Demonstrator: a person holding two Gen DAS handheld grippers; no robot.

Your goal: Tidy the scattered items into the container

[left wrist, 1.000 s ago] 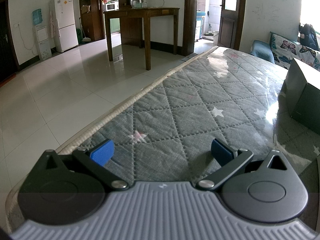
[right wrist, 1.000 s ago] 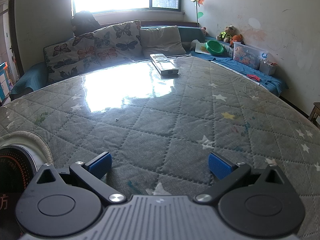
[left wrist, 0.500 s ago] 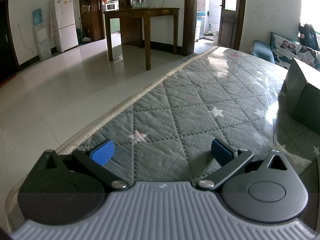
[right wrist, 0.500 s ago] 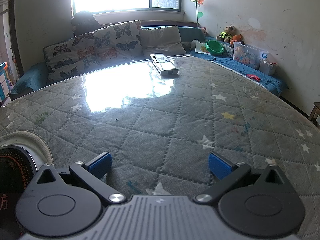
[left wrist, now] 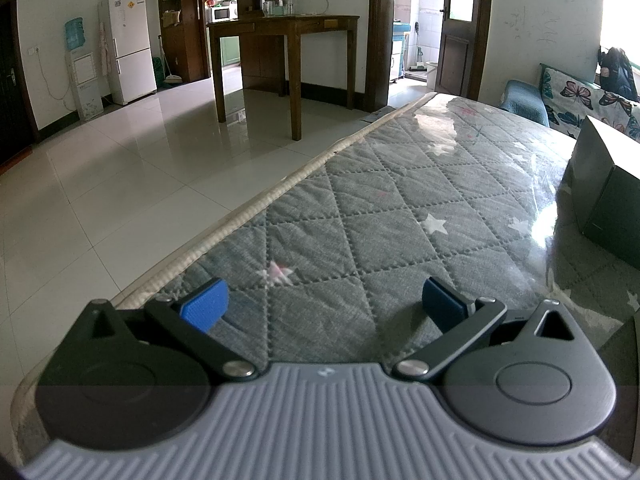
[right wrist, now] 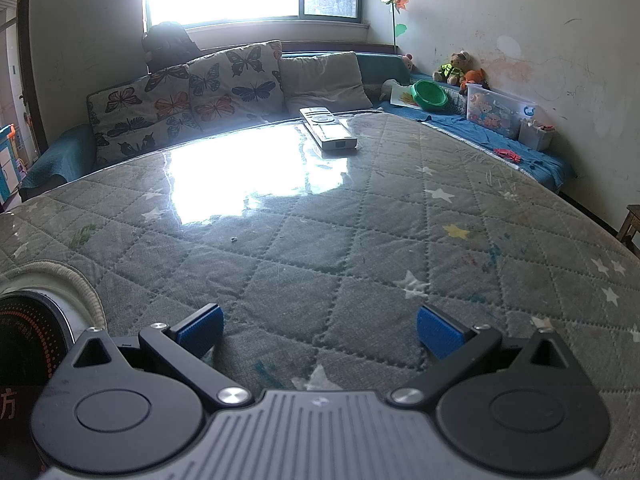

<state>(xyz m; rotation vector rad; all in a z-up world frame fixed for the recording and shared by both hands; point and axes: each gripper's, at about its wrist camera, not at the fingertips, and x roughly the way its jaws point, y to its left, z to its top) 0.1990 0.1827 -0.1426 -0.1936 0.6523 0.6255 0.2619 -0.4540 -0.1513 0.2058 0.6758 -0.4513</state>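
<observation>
A dark box stands on the quilted grey table cover at the right edge of the left wrist view. My left gripper hovers low over the cover near its left border, open with nothing between its blue pads. In the right wrist view two white remote controls lie stacked at the table's far side. My right gripper is open and empty above the cover's near part, far from the remotes. A round dark object with orange dots shows at the lower left, only partly seen.
The table's left edge drops to a tiled floor with a wooden table and a fridge beyond. Butterfly cushions and a sofa back the far side. Toys and a green bowl sit on a blue bench to the right.
</observation>
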